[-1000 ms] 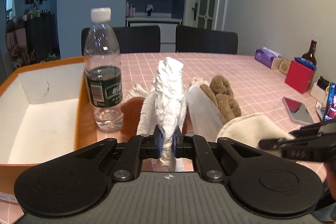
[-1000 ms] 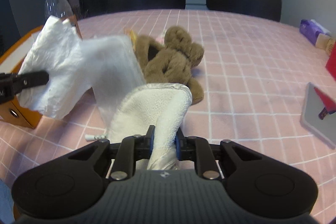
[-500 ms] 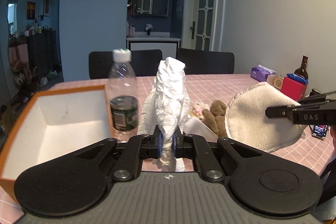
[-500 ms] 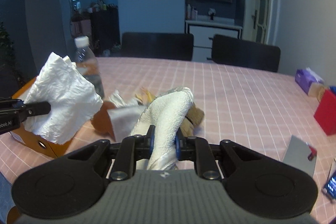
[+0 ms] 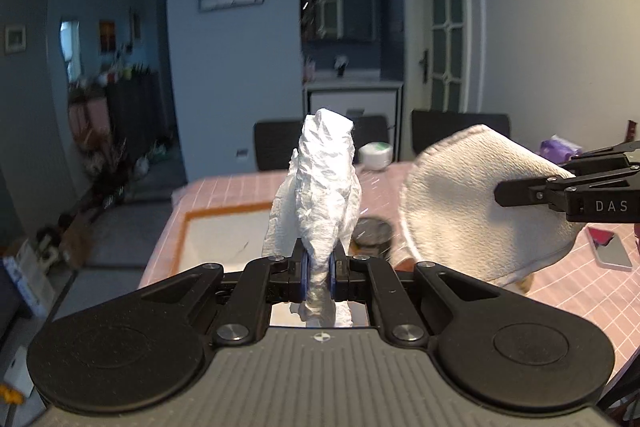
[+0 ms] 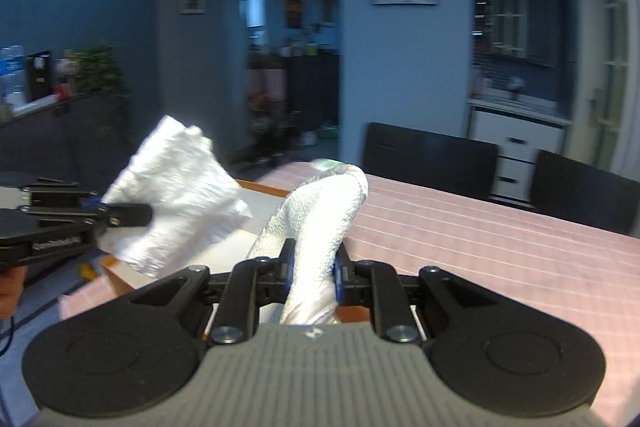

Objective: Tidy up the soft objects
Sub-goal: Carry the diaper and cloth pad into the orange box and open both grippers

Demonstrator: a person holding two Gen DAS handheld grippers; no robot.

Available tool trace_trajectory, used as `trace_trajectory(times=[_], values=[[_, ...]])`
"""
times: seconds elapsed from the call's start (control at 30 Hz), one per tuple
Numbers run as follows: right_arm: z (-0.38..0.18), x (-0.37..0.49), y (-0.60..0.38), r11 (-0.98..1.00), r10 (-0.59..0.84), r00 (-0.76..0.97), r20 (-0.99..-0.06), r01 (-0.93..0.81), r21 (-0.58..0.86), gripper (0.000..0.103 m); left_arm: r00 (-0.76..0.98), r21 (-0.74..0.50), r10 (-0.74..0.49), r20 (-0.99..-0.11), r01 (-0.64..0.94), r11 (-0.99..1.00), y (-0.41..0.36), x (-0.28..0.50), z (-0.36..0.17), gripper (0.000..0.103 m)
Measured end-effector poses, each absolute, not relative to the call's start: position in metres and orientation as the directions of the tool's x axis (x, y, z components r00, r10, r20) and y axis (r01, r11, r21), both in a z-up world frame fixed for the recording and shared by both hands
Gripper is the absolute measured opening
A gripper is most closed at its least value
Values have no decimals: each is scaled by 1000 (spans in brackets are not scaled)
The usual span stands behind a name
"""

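My left gripper [image 5: 319, 273] is shut on a crumpled white paper towel [image 5: 322, 183] that stands up between its pads. In the right wrist view the same paper towel [image 6: 180, 199] hangs at the left, with the left gripper [image 6: 132, 215] holding it. My right gripper [image 6: 311, 273] is shut on a folded cream cloth [image 6: 324, 211]; seen from the left wrist, that cream cloth [image 5: 476, 203] hangs at the right, held by the right gripper [image 5: 504, 193]. Both are held high above the pink checked table [image 6: 480, 247]. Below and ahead lies the orange box [image 5: 224, 211] with a white inside.
A water bottle [image 5: 374, 153] stands behind the paper towel, mostly hidden. A phone [image 5: 610, 247] lies on the table at the right, a purple tissue pack [image 5: 560, 147] farther back. Black chairs [image 6: 428, 159] line the table's far side. Floor and clutter show beyond the table's left edge.
Both grippers have risen well above the table with the towel and the cloth still in them. The views have swung left toward the box; the brown teddy bear has dropped out of sight.
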State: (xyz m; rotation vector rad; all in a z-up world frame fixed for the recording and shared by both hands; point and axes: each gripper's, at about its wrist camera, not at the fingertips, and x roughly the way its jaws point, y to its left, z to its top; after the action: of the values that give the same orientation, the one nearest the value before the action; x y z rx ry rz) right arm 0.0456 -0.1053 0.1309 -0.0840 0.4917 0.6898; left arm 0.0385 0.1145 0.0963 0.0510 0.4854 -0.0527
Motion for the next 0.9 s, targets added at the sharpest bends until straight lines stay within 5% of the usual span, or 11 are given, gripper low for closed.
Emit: trace_trajectory(times=[0.4,0.9], values=[[78,104,34,618,579,402,-709,-784,61,16,624,65,8,-782,68,996,168,95,49,11],[-2,157,103,551,459,150,-876,-821,148,18,429,171,94,-898,145,974,175,121,13,13]])
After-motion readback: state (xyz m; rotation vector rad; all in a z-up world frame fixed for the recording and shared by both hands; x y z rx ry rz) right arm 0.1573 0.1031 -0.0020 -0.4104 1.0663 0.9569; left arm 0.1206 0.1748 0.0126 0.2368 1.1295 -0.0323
